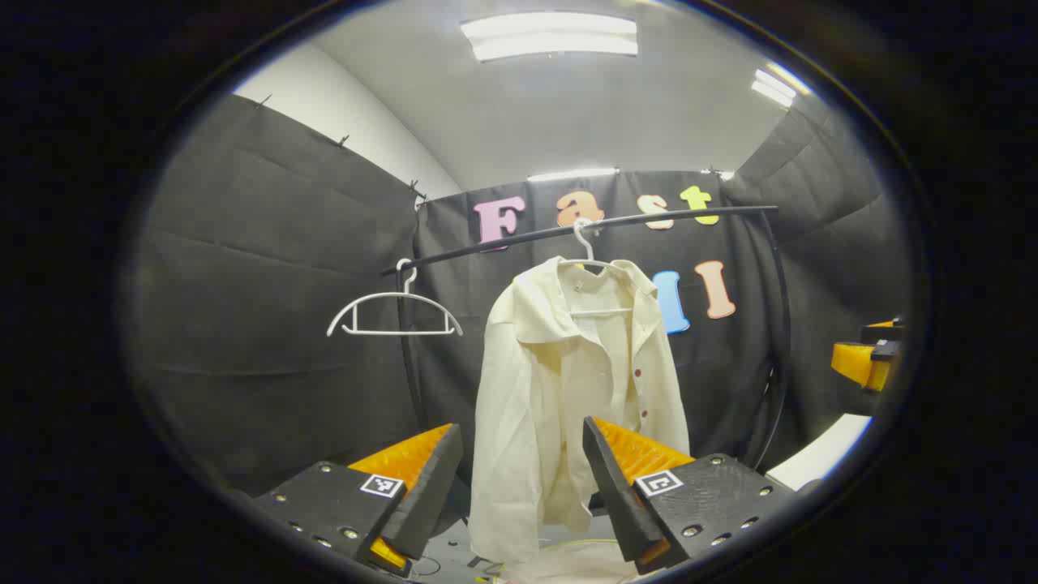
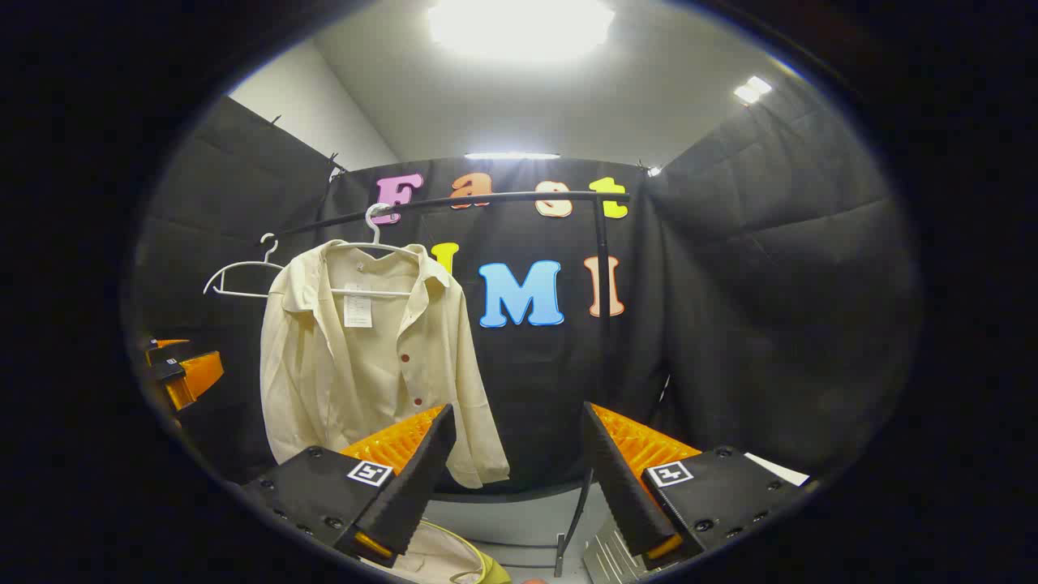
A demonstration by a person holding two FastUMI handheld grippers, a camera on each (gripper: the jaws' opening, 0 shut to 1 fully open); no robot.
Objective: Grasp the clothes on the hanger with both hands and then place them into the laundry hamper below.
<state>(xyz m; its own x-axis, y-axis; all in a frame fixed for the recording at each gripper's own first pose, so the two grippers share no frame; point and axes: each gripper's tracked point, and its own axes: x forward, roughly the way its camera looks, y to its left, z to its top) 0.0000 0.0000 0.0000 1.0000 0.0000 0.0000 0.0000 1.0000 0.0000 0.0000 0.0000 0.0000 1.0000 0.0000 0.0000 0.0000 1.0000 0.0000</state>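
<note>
A cream button-front shirt (image 1: 568, 389) hangs on a white hanger (image 1: 585, 251) from a black rail (image 1: 584, 229); in the right gripper view the shirt (image 2: 365, 357) hangs at the left. My left gripper (image 1: 521, 454) is open, its fingers standing short of the shirt's lower part. My right gripper (image 2: 519, 442) is open too, to the right of the shirt and apart from it. The hamper's pale rim (image 1: 568, 564) peeks in below the shirt; in the right gripper view the hamper (image 2: 442, 560) shows a light lining and a yellow-green edge.
An empty white hanger (image 1: 395, 312) hangs on the rail to the shirt's left. The rail's upright post (image 2: 602, 324) stands behind my right gripper. The other gripper (image 1: 868, 357) shows at the left gripper view's right edge. Black cloth walls close in all round.
</note>
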